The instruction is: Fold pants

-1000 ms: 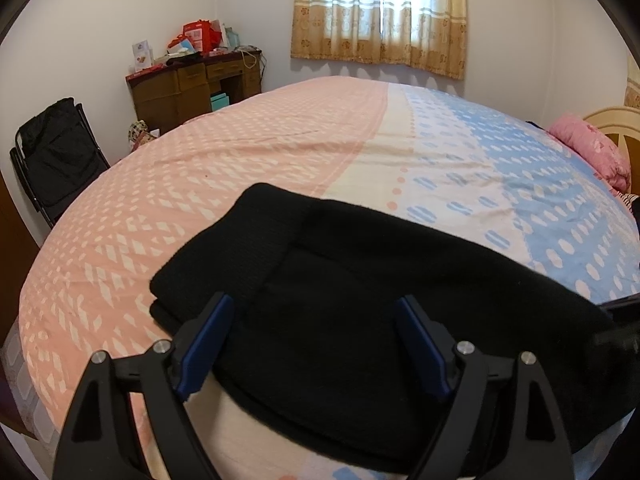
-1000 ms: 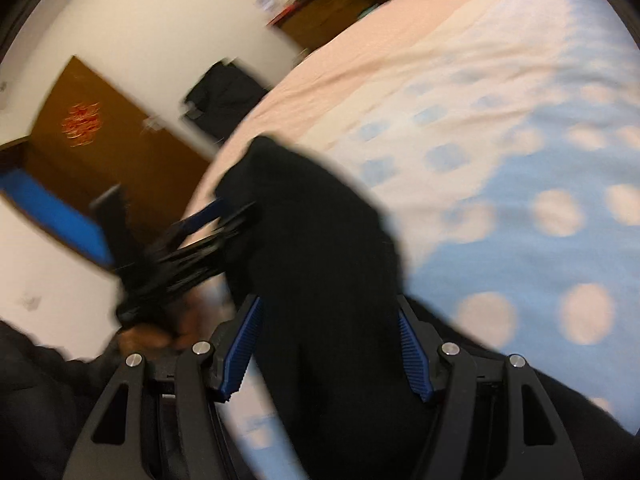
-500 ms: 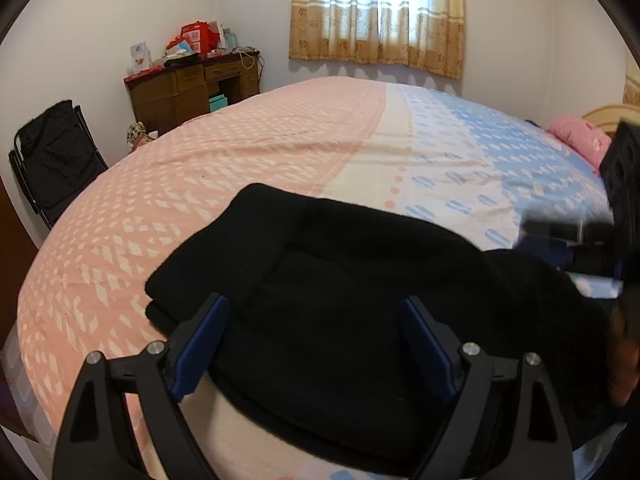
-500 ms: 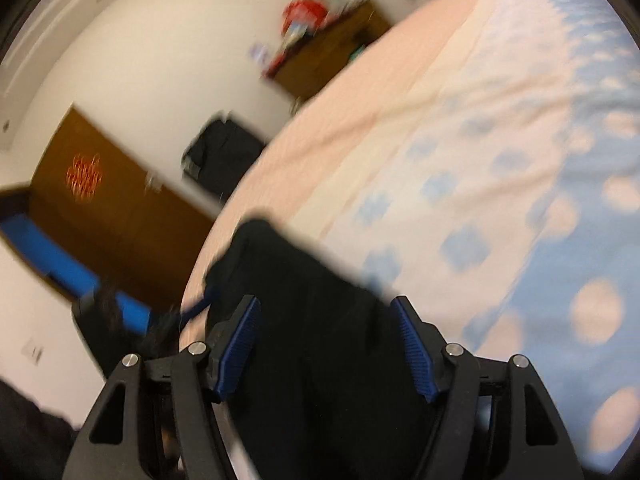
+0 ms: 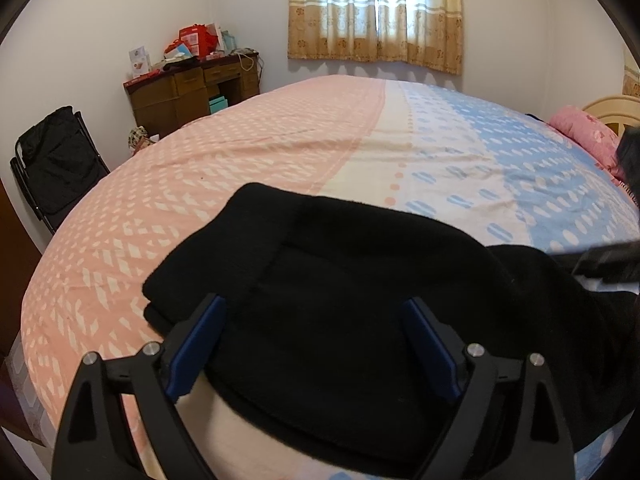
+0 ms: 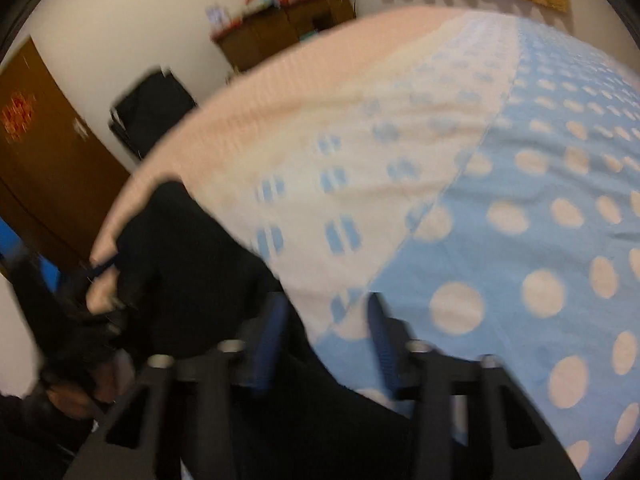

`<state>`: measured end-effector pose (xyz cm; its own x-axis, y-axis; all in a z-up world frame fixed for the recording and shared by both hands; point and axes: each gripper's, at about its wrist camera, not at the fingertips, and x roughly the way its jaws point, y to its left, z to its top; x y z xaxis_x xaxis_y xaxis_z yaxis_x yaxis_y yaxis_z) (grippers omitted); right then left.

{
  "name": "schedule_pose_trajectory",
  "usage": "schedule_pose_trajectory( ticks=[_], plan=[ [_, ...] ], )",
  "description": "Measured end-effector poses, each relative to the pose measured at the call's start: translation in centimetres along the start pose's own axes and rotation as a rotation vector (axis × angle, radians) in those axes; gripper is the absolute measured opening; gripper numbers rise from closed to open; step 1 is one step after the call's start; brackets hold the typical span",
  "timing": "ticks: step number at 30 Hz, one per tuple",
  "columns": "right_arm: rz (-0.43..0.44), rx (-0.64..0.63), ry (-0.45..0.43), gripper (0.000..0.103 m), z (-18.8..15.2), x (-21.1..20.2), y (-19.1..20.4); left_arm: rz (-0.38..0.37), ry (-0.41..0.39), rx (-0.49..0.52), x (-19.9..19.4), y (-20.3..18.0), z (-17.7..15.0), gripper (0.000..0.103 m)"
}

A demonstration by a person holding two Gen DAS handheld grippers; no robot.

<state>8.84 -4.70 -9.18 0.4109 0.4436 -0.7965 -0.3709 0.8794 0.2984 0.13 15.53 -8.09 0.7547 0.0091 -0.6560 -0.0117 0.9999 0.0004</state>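
Black folded pants [image 5: 340,304] lie on the near edge of the bed, in layers. My left gripper [image 5: 314,320] hovers over them with its jaws wide open and empty. The right gripper shows at the right edge of the left wrist view [image 5: 608,266]. In the blurred right wrist view my right gripper [image 6: 326,312] has its jaws partly closed with a clear gap, nothing between them, above the pants' right edge [image 6: 192,264] and the sheet. The left gripper [image 6: 76,304] shows at the far left there.
The bed [image 5: 360,140] has a pink, cream and blue patterned sheet. A pink pillow [image 5: 584,136] lies at the far right by the headboard. A wooden desk [image 5: 192,88] and a black chair [image 5: 52,164] stand by the left wall.
My right gripper has swung right, off the pants, and its jaws have narrowed. My left gripper has barely moved and stays open.
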Motion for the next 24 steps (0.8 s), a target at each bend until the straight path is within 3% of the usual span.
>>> schedule_pose_trajectory(
  ticks=[4,8,11,15,19,22,24],
  plan=[
    [0.019,-0.027,0.002,0.022,-0.5,0.5,1.2,-0.002,-0.001,-0.001,0.0,0.0,0.0,0.093],
    [0.057,0.028,-0.035,0.022,-0.7,-0.6,0.4,-0.008,-0.004,-0.006,-0.1,0.1,0.0,0.093],
    [0.097,0.083,-0.013,0.022,-1.0,-0.5,-0.1,-0.013,-0.004,-0.01,-0.3,0.2,0.0,0.093],
    [0.075,0.041,0.001,0.022,-1.3,-0.8,0.9,-0.022,-0.005,-0.015,-0.3,0.4,0.0,0.093],
    [0.093,0.075,-0.054,0.023,-1.4,-2.5,-0.2,-0.022,-0.005,-0.017,-0.3,0.4,0.1,0.093],
    [0.075,0.056,-0.052,0.037,-1.3,-2.6,-0.2,-0.021,-0.004,-0.013,-0.3,0.4,0.1,0.094],
    [0.074,0.042,-0.033,0.04,-1.3,-2.1,-0.1,-0.021,-0.004,-0.014,-0.3,0.4,0.1,0.094]
  ],
)
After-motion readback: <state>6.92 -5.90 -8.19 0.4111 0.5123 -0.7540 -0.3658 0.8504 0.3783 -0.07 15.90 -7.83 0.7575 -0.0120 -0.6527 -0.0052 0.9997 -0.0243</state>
